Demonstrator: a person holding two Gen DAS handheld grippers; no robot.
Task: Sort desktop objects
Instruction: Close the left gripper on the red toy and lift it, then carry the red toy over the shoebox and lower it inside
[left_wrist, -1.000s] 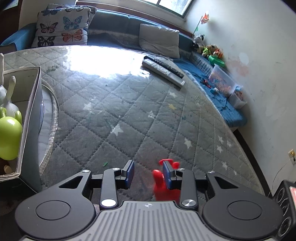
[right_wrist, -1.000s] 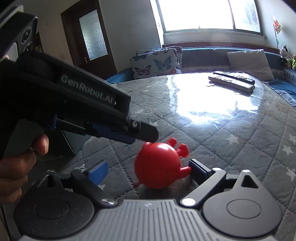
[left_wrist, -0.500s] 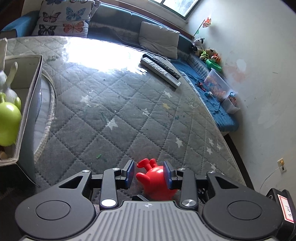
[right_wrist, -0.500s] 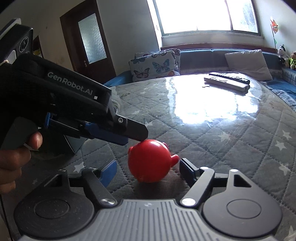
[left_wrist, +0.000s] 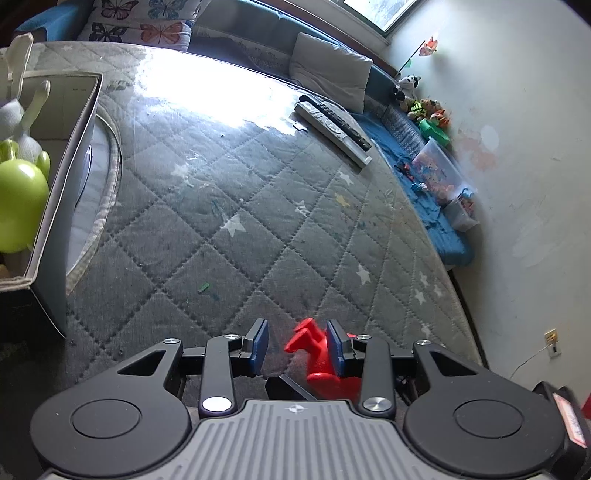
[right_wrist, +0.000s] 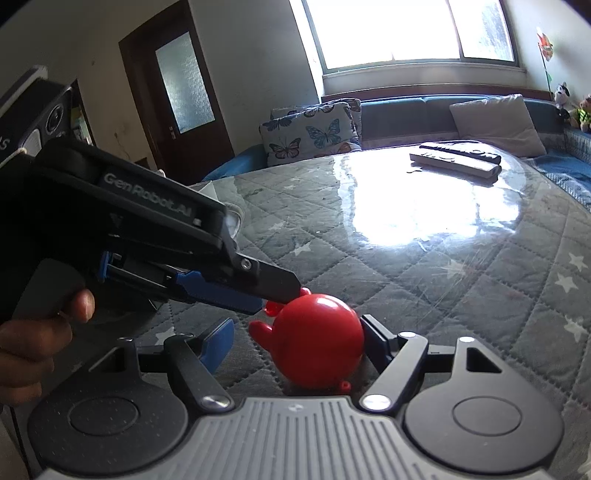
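A round red toy (right_wrist: 319, 338) with small nubs lies on the grey quilted table (right_wrist: 424, 266). It sits between the open jaws of my right gripper (right_wrist: 295, 338), against the right finger. My left gripper (left_wrist: 297, 345) is open too; the red toy (left_wrist: 317, 354) shows between its fingers, close to the right pad. In the right wrist view the left gripper (right_wrist: 273, 291) reaches in from the left with its tip over the toy's top. A grey storage box (left_wrist: 62, 206) at the left holds a green toy (left_wrist: 18, 206) and a white one.
Two remote controls (left_wrist: 332, 127) lie at the far side of the table. Cushions (left_wrist: 332, 77) and a sofa stand behind it. A clear bin of toys (left_wrist: 439, 177) sits on the blue bench at right. A small green scrap (left_wrist: 203, 287) lies mid-table.
The red toy has rolled between my right gripper's fingers, its nubs now to the left. My left gripper has shifted, so the toy sits nearer its right pad.
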